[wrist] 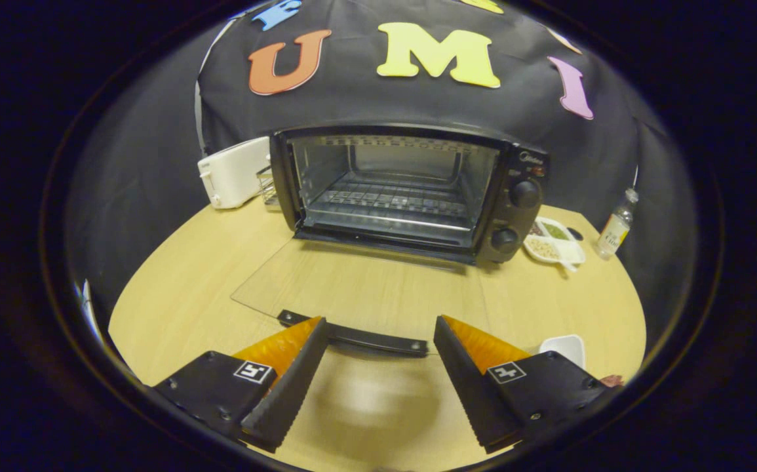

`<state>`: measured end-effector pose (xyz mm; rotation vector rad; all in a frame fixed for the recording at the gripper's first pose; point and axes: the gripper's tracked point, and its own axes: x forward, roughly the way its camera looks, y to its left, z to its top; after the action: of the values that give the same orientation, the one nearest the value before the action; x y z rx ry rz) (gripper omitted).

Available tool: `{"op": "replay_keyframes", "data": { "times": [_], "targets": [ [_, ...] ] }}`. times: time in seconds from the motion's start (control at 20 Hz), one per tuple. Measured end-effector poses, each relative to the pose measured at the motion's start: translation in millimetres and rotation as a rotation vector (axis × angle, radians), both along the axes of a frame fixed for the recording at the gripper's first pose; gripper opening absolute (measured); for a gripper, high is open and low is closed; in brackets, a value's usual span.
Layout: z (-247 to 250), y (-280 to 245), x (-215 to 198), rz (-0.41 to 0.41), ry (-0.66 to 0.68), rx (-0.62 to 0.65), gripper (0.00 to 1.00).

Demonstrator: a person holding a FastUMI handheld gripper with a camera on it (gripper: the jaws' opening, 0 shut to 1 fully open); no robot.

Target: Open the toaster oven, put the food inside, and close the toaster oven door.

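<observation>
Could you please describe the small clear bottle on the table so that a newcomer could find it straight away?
Start at the black toaster oven, standing with its door open at the back of the wooden table. Beside its knobs lies a white divided dish, and just past it stands the bottle: upright, clear, light-labelled. The open gripper hangs far from it.

The toaster oven (pixel 411 190) carries a small pale brand mark in script at the top of its control panel, above the two knobs; it is too small and blurred to spell out. A clear bottle (pixel 616 226) standing on the worktop (pixel 188 288) to the oven's right wears a pale label with dark print, perhaps two short lines, also unreadable. Each of the gripper (pixel 378 341) fingers (pixel 286 387), held wide apart, bears a square white tag with a black coded pattern, a marker rather than lettering
</observation>
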<state>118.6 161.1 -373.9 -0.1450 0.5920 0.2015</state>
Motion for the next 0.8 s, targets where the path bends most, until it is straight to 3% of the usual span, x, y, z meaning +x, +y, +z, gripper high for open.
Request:
{"op": "replay_keyframes", "data": {
  "times": [0.25,0.35,0.55,0.7,0.8],
  "targets": [
    [42.4,-114.9,5.5,-0.041,-0.074,-0.098,1.0],
    [48.7,-158.1,1.6,-0.064,-0.066,-0.082,1.0],
    [31.1,-226.3,-19.9,-0.065,0.041,0.006,1.0],
    [0.3,-240.6,-50.1,0.014,0.182,0.101,1.0],
    [-11.8,-231.5,-66.7,0.054,0.272,0.235,0.95]
  ]
}}
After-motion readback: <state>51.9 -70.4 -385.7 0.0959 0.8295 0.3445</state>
